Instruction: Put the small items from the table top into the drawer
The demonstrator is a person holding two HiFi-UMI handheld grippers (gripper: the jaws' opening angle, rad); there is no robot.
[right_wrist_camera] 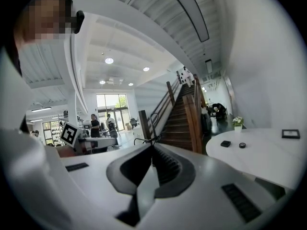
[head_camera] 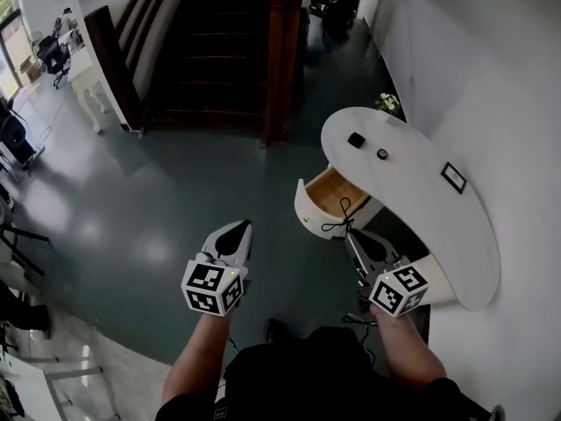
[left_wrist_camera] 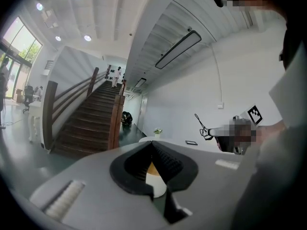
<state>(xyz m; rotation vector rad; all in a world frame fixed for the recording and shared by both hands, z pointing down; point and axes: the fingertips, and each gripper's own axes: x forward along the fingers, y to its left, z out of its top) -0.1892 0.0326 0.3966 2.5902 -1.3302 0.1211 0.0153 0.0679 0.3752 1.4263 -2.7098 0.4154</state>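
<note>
- We see the left gripper over the floor, its jaws together and empty.
- The right gripper, likewise closed and empty, is near the open drawer.
- A black block and a small round item lie on the white table.

One white half-oval table. Toward 11 o'clock, one small black square block, one small black round disc. One black-framed rectangle at 1 o'clock. One white-flower pot. One open wood-lined drawer.
</note>
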